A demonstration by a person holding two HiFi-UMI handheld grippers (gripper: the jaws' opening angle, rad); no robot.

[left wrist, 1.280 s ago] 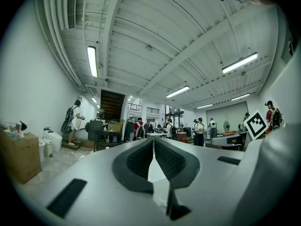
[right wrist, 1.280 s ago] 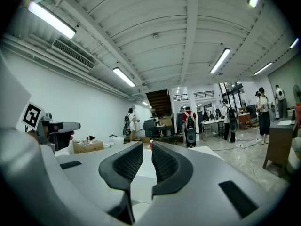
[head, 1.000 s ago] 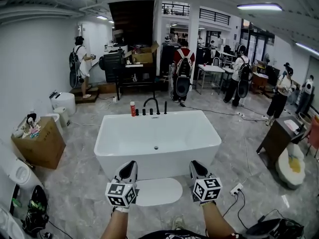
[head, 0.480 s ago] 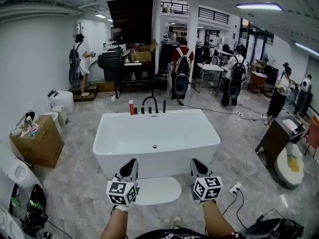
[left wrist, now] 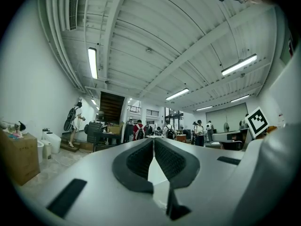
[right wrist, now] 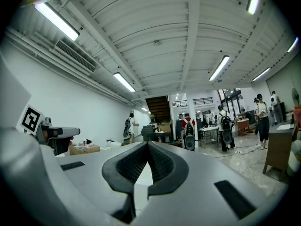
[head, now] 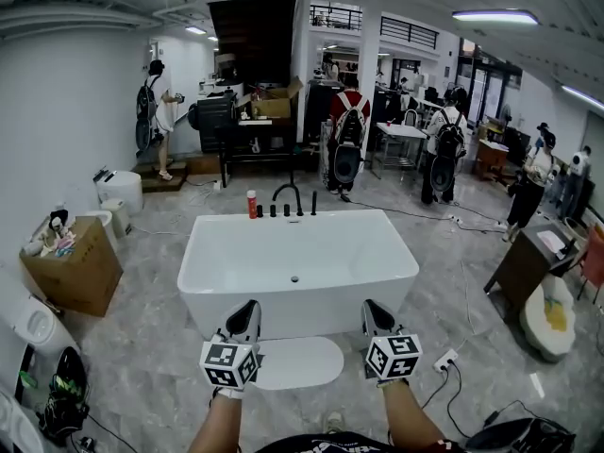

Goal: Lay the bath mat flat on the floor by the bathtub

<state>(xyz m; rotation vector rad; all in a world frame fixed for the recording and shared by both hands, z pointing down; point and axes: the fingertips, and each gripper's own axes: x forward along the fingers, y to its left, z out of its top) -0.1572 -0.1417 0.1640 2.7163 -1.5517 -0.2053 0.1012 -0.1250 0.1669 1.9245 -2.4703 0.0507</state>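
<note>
Left gripper (head: pixel 247 311): jaws together, nothing clamped. In the left gripper view the ribbed pads (left wrist: pixel 139 160) touch at their front tips. Right gripper (head: pixel 374 313): jaws have just been closing and now meet at the tips as well, with nothing between them; the pads (right wrist: pixel 129 166) are in contact at the front in the right gripper view. Both grippers are held about level, side by side, and point toward the bathtub (head: pixel 302 317). In the head view their tips overlap its near wall.

Bath mat (head: pixel 300 361): white, oval, lying flat on the grey marbled floor (head: pixel 142 366). It sits just beside the near wall of the bathtub, long side running along that wall. In the head view it shows between the two grippers and lower in frame. Its left end is hidden behind the left gripper, and its right end is near the right gripper. No fold or raised edge is visible on the part that shows. Neither gripper holds it.

Surroundings:
- The bathtub is white, rectangular and freestanding.
- A black faucet (head: pixel 288 196) stands at the far rim, with a red bottle (head: pixel 252 204) just to its left.
- A cardboard box (head: pixel 75 272) holding small items stands left of the tub, near the white wall.
- A white power strip (head: pixel 444 359) with a black cable lies on the floor right of the mat.
- A dark cabinet (head: pixel 519 262) stands farther right.
- Several people wearing backpacks (head: pixel 347 135) stand well back in the room.
</note>
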